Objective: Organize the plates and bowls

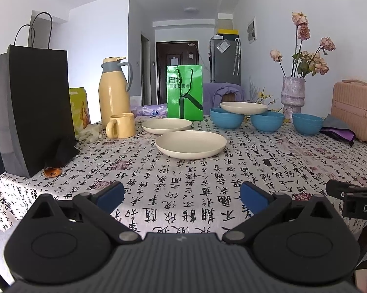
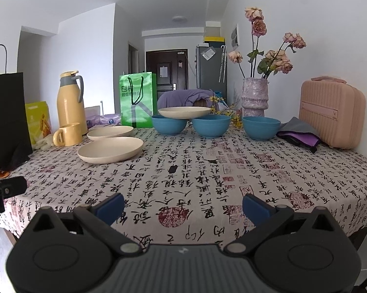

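A: Where does the crockery sit on the tabletop (image 2: 232, 171)?

B: Far side; cream plates (image 1: 190, 144) ahead of the left gripper (image 1: 182, 195), blue bowls (image 2: 211, 124) ahead of the right gripper (image 2: 183, 206); both grippers gape, empty.

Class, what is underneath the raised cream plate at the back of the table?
The raised cream plate bridges two round blue bowls. Whether those bowls hold anything is hidden.

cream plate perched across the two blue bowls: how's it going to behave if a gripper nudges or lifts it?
The cream plate bridges the rims of two blue bowls, so a sideways nudge would likely tip or slide it off. It looks rigid, matte and thin-walled, probably light. Its shallow upturned rim should suit a pinch, though lifting by one edge may tilt it.
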Demonstrator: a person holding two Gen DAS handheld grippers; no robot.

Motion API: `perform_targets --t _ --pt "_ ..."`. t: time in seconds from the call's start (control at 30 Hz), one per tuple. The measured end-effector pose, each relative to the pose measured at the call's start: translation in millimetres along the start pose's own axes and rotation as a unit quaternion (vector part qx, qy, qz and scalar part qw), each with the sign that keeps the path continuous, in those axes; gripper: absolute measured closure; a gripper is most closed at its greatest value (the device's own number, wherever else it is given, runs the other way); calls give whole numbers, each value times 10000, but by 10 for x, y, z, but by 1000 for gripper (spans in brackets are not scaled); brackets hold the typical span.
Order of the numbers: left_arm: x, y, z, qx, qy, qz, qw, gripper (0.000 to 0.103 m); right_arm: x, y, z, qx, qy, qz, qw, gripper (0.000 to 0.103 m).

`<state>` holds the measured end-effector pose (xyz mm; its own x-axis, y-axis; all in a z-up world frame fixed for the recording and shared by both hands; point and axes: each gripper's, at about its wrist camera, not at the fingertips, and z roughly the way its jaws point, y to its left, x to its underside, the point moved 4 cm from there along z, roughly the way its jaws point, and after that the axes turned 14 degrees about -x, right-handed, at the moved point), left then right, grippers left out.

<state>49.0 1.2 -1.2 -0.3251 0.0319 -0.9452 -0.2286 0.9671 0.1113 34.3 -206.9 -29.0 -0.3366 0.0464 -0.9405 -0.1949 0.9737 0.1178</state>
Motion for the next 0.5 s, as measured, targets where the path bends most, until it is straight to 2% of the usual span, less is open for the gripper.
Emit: perform_targets --t 0.5 --pt "-59 -12 94 -43 61 25 10000 0 -83 -2 73 -29 -10 -8 10000 0"
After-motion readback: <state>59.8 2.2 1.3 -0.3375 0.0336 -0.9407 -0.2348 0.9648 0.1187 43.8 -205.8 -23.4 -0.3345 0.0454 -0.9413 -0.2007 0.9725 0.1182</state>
